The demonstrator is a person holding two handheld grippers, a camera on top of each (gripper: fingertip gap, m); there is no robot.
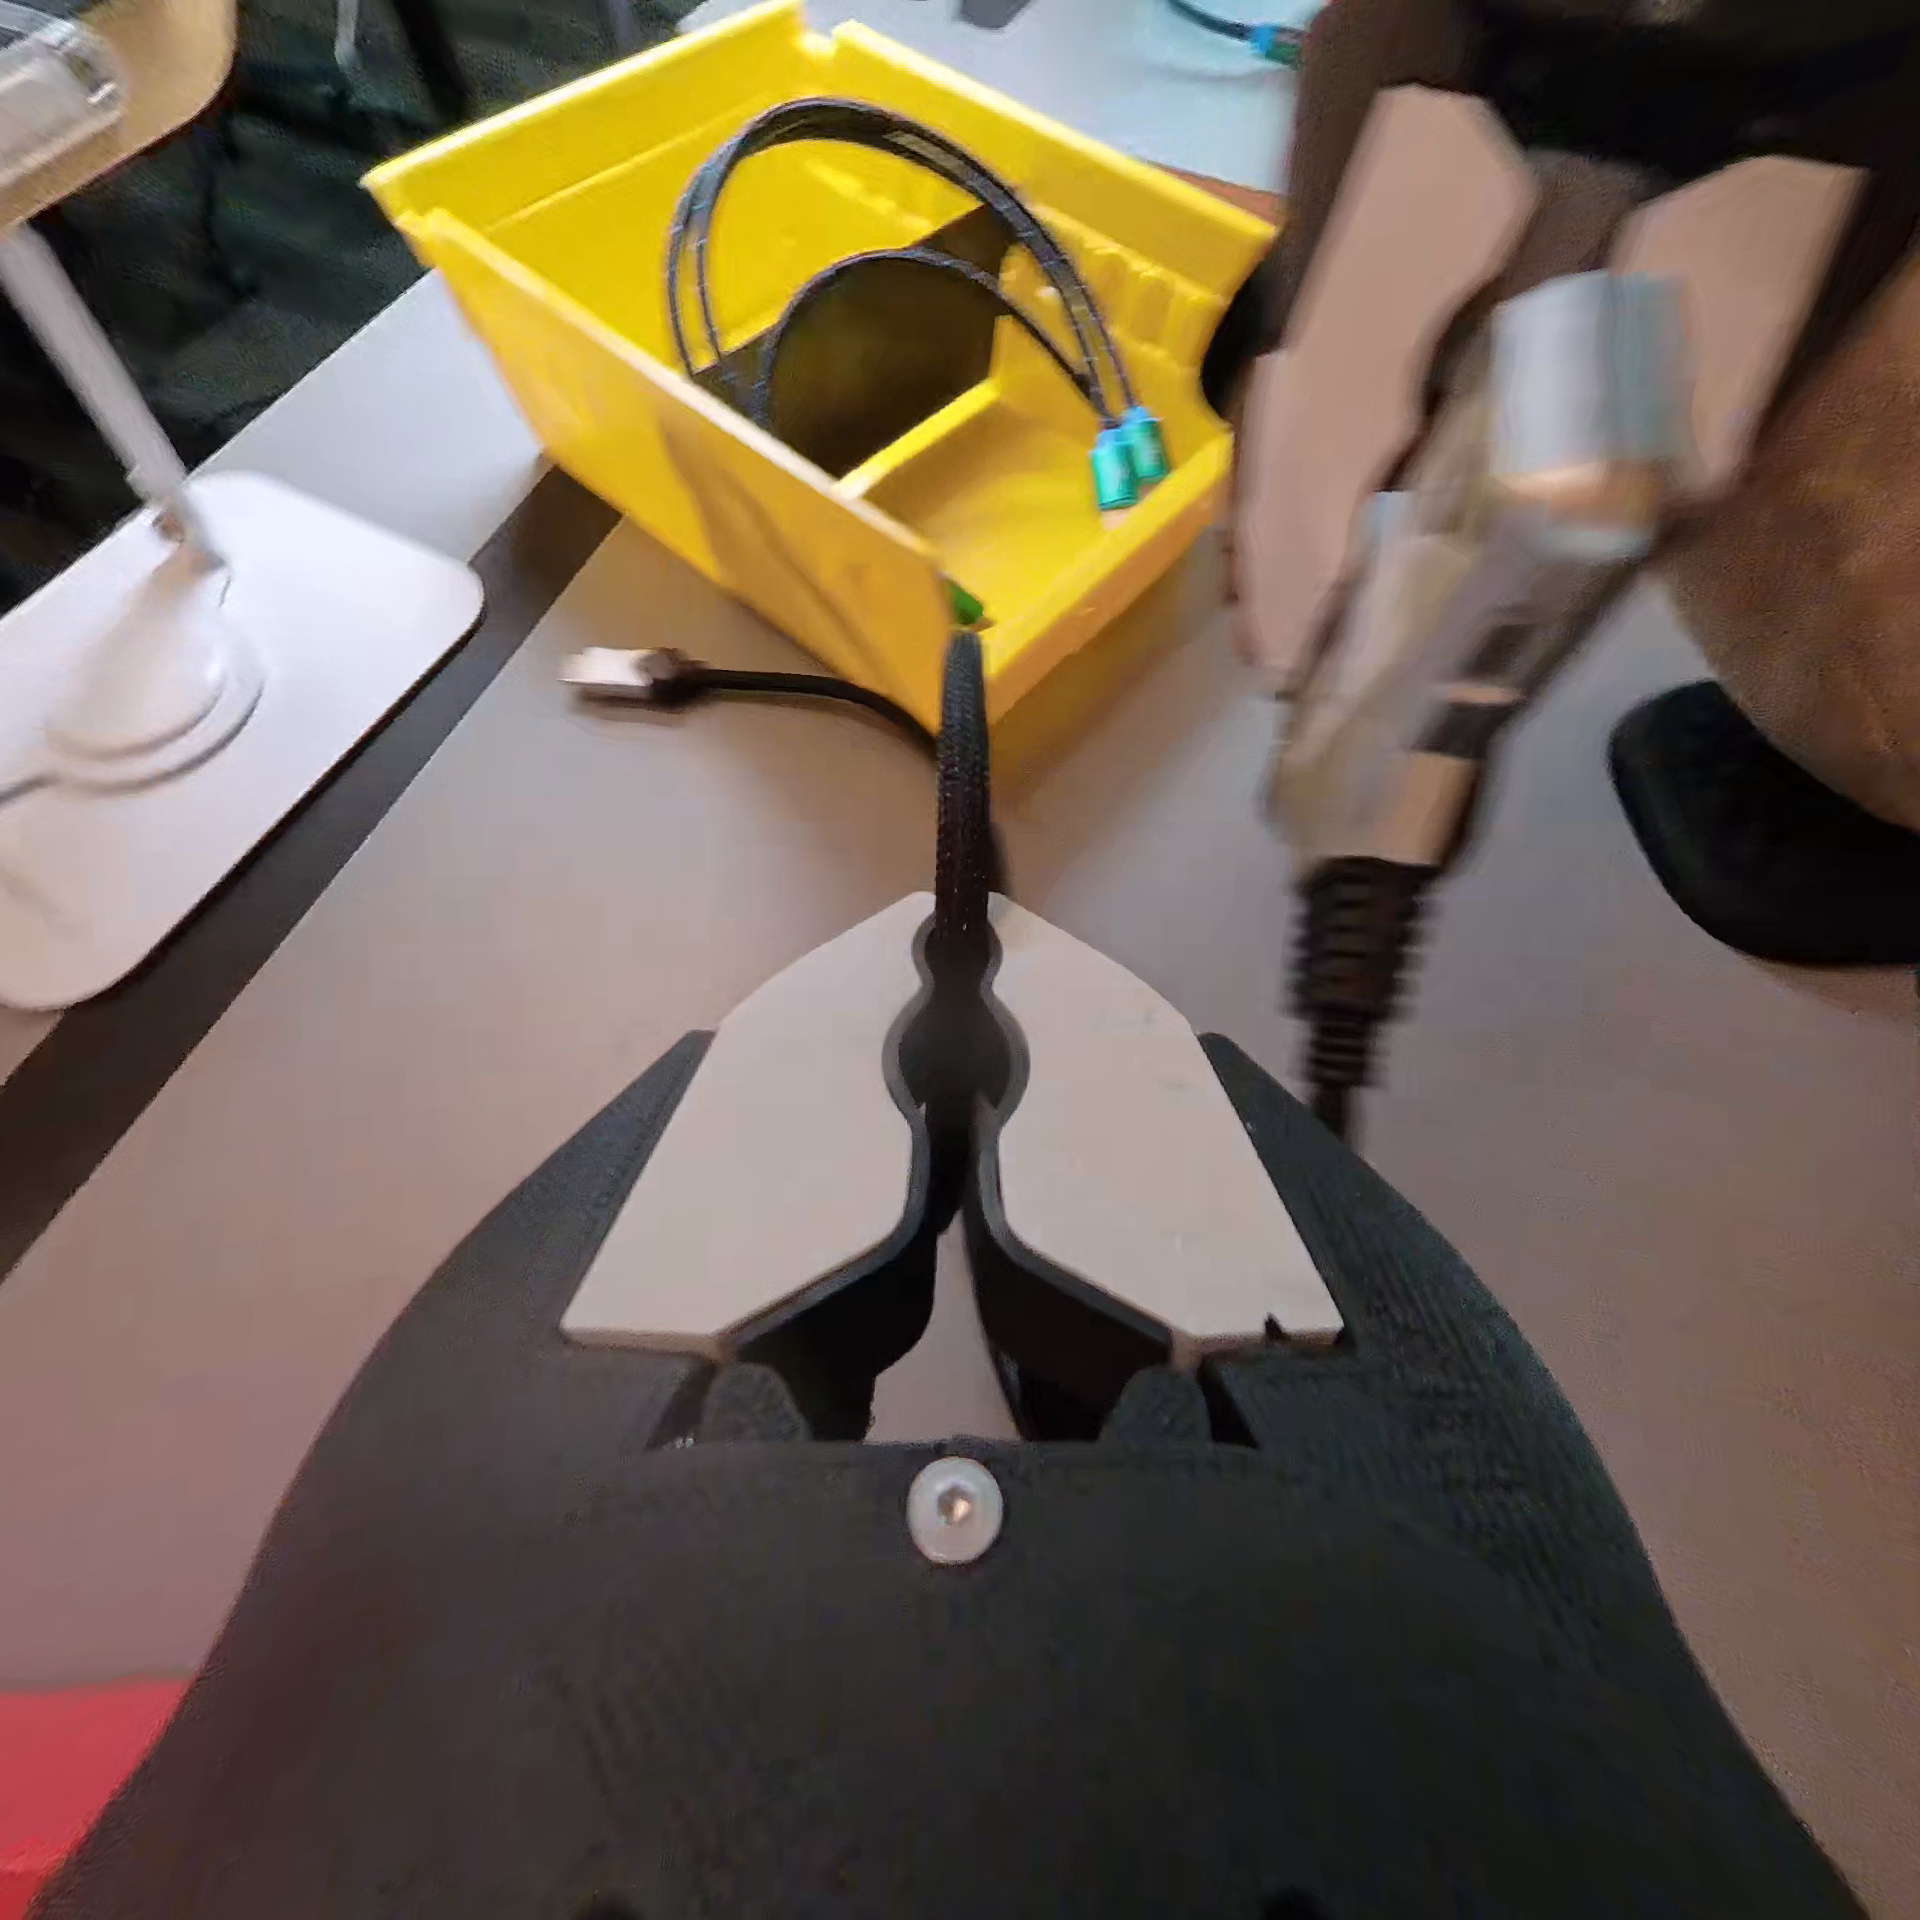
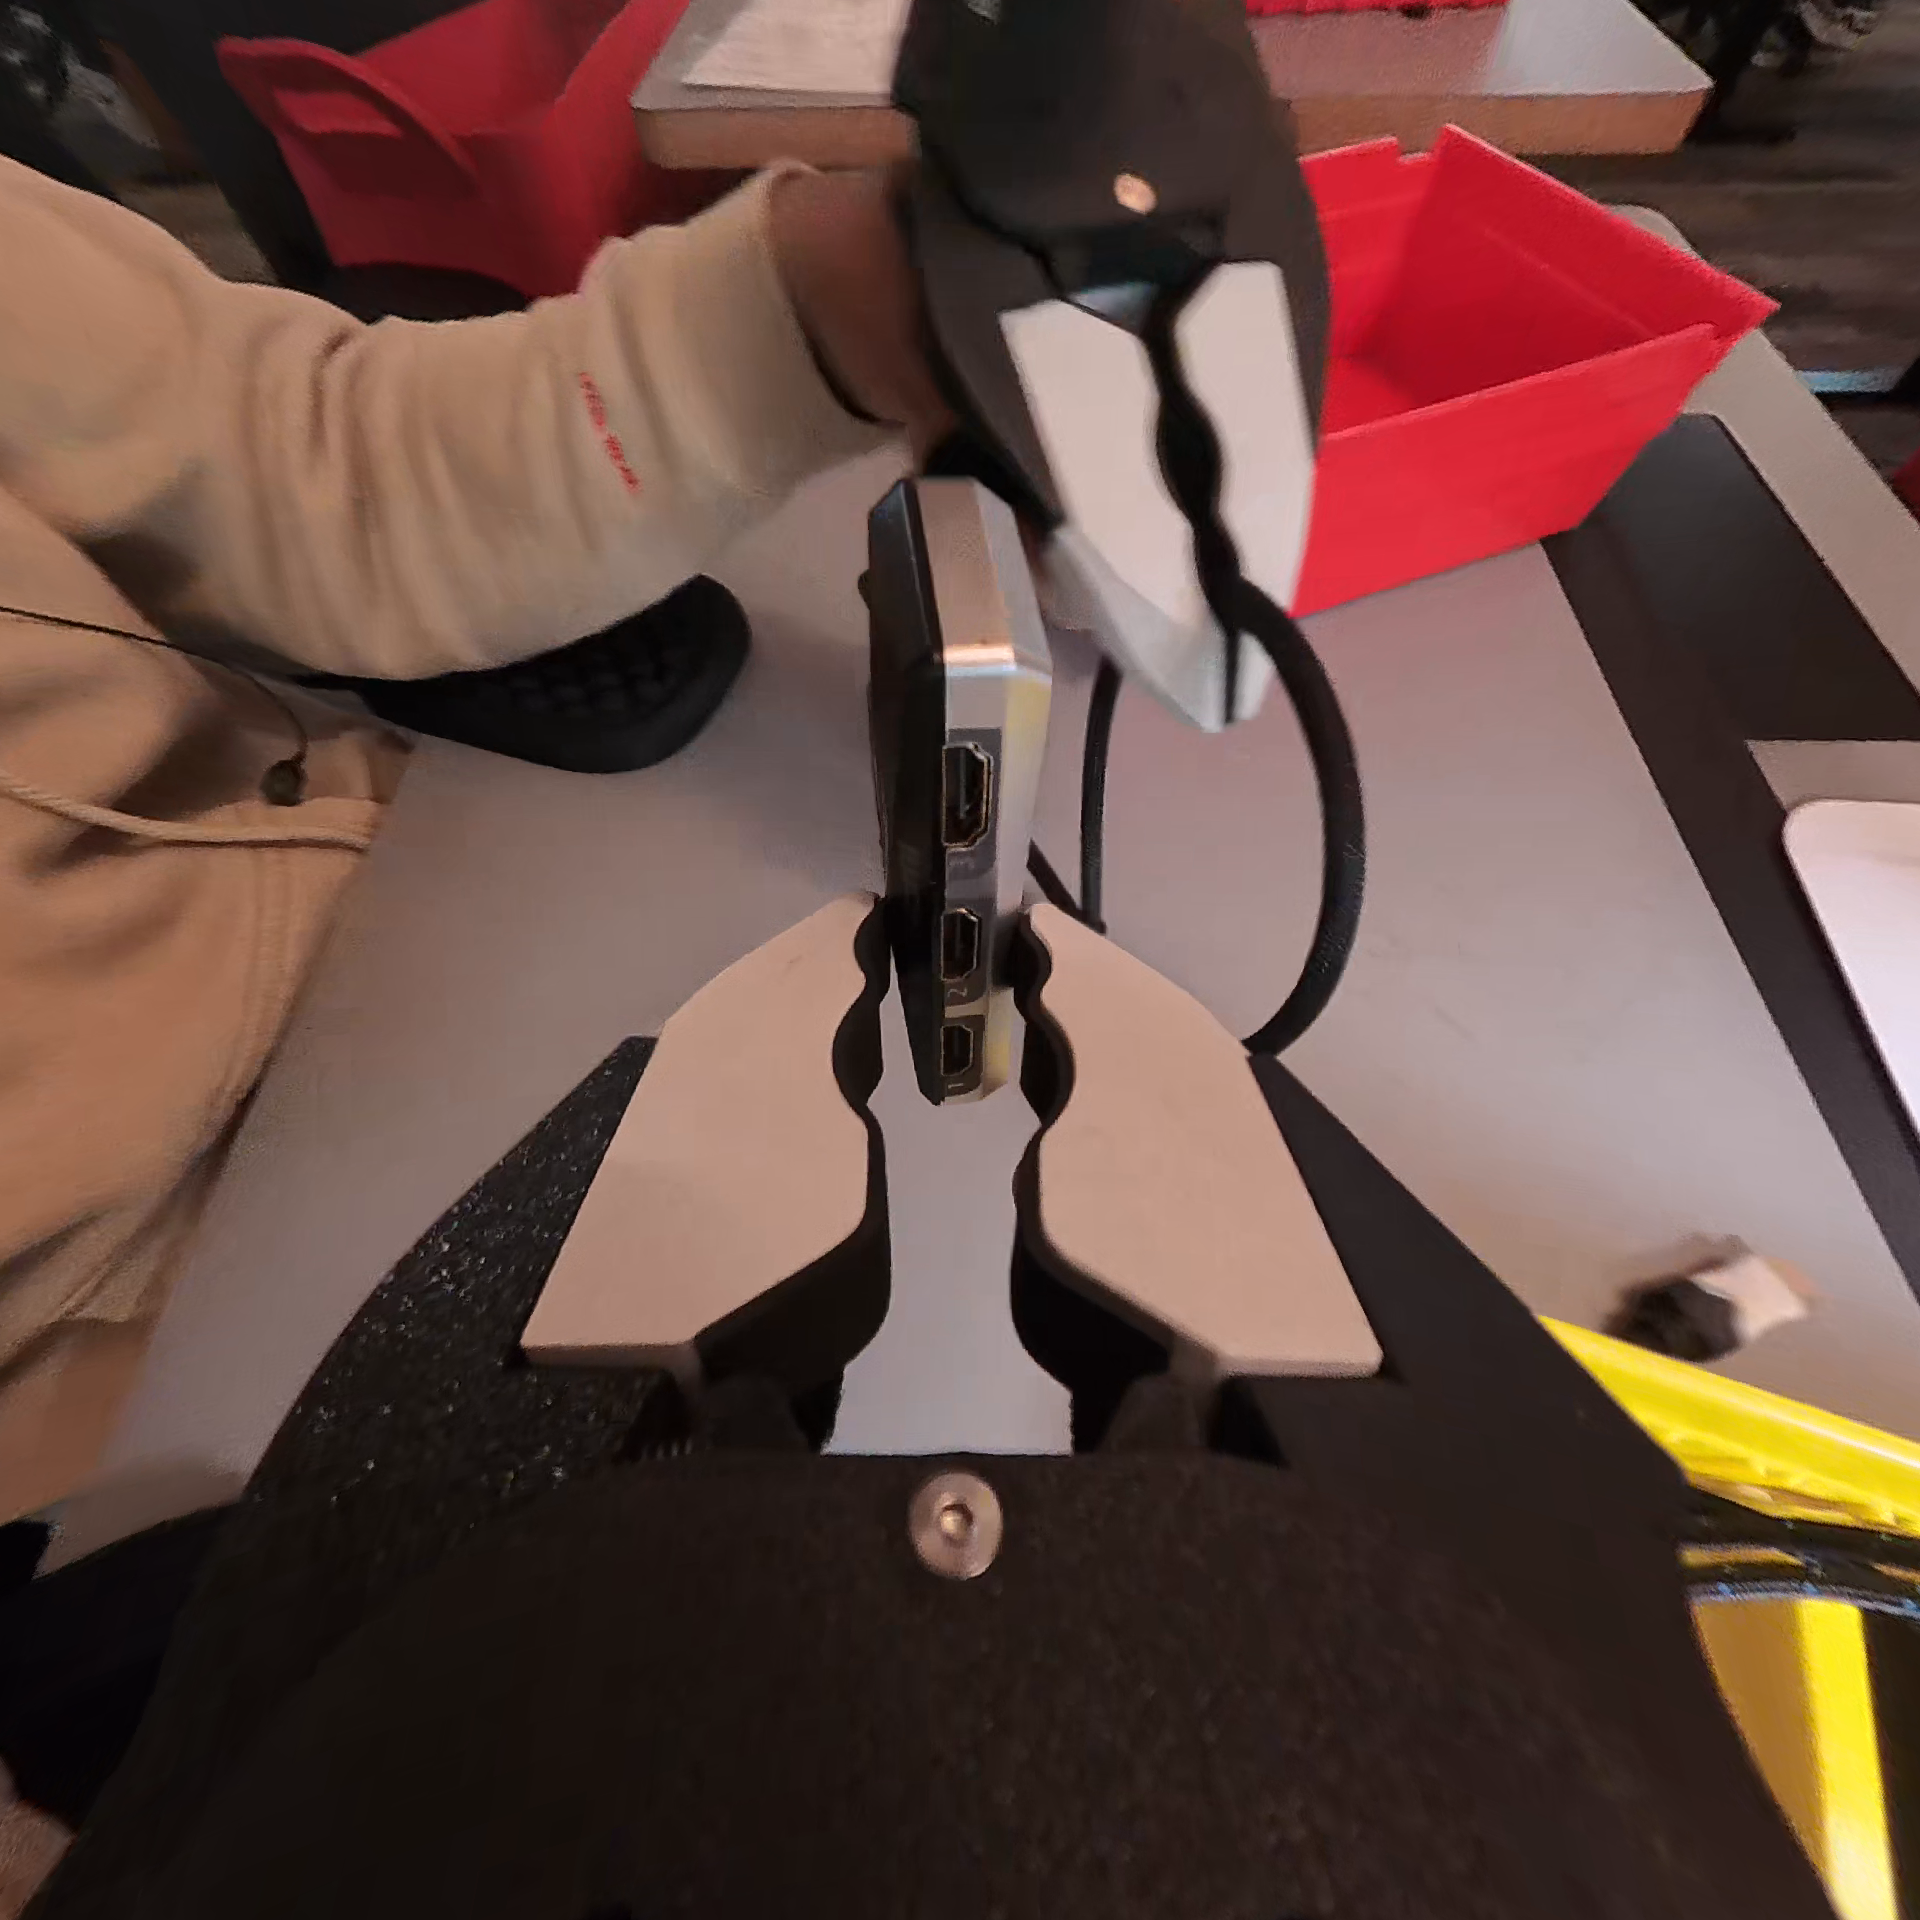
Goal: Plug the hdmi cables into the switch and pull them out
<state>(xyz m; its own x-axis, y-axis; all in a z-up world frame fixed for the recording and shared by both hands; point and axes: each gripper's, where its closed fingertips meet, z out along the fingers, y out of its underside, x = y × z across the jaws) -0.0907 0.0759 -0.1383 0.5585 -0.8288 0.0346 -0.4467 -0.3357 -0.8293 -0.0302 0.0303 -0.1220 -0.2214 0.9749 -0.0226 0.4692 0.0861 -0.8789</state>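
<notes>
The right gripper (image 2: pixel 951 971) pinches the HDMI switch (image 2: pixel 961 790) by its flat faces at centre frame, holding it on edge above the table with three empty ports facing the camera. The left gripper (image 1: pixel 958 935) has its fingers pressed together on a black braided HDMI cable (image 1: pixel 961 769), gripping the cord itself; the plug it ends in I cannot make out. The cable looks limp and light, so held by the cord the plug would likely wobble; a hold on the stiff plug body should steer better. The switch seems small, rigid and smooth-sided, probably prone to twisting between the pads when a plug is pushed in. More cables with teal plugs (image 1: pixel 1127 468) lie coiled in a yellow bin (image 1: pixel 644 416) at the upper centre of the left wrist view, with a loose connector (image 1: pixel 623 675) beside it. The grey table (image 2: pixel 1507 883) is smooth, with a red bin (image 2: pixel 1507 395) at upper right and a monitor stand (image 1: pixel 208 675) at left.
</notes>
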